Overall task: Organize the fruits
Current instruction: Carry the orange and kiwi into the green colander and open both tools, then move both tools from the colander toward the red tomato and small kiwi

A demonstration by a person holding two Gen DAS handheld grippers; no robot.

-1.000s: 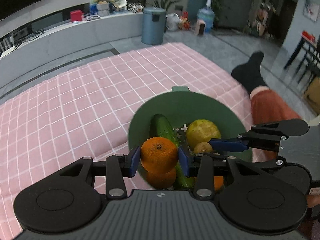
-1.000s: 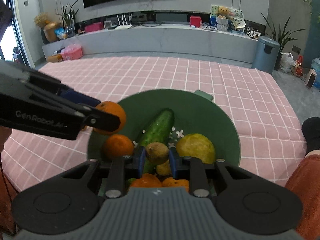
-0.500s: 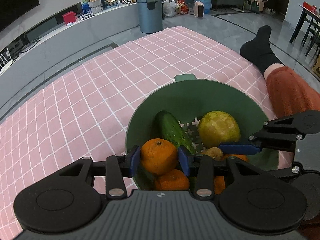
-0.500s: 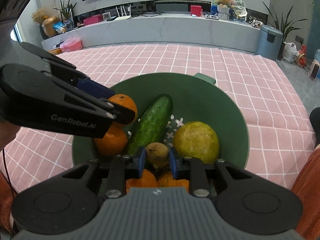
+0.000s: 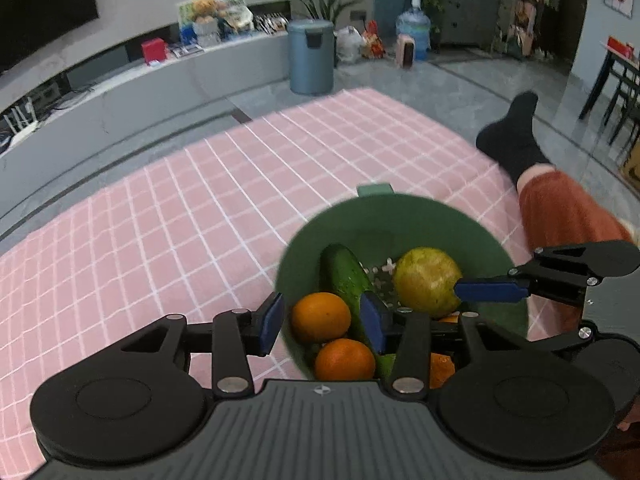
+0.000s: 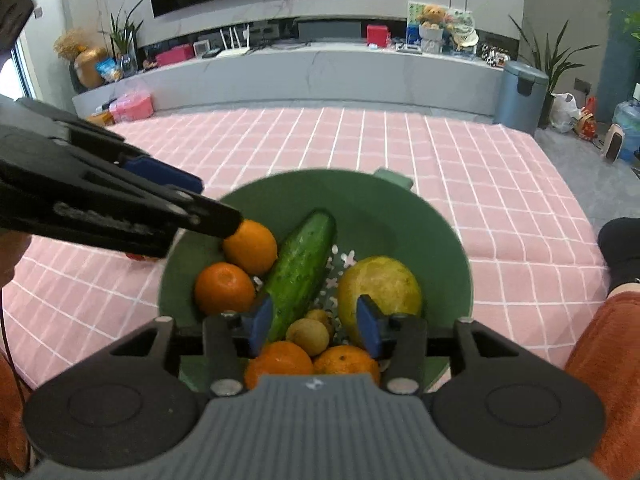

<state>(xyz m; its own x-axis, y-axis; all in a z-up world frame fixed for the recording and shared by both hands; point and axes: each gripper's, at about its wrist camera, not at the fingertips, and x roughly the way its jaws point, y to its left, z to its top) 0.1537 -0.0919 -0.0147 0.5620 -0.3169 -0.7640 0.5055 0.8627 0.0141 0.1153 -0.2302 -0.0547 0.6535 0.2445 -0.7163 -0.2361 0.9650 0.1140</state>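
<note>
Where cucumber (image 6: 300, 272) divides oranges (image 6: 224, 288), tongs (image 6: 314, 324) spread

Black left gripper (image 5: 322, 322), blue-padded jaws, silver screws; right gripper (image 6: 314, 323) identical.

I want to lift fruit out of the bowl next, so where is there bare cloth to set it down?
Bare pink checked cloth lies between the green bowl and the grey ledge, and left of the bowl. Inside it is crowded: oranges, cucumber, the yellow-green fruit.
</note>
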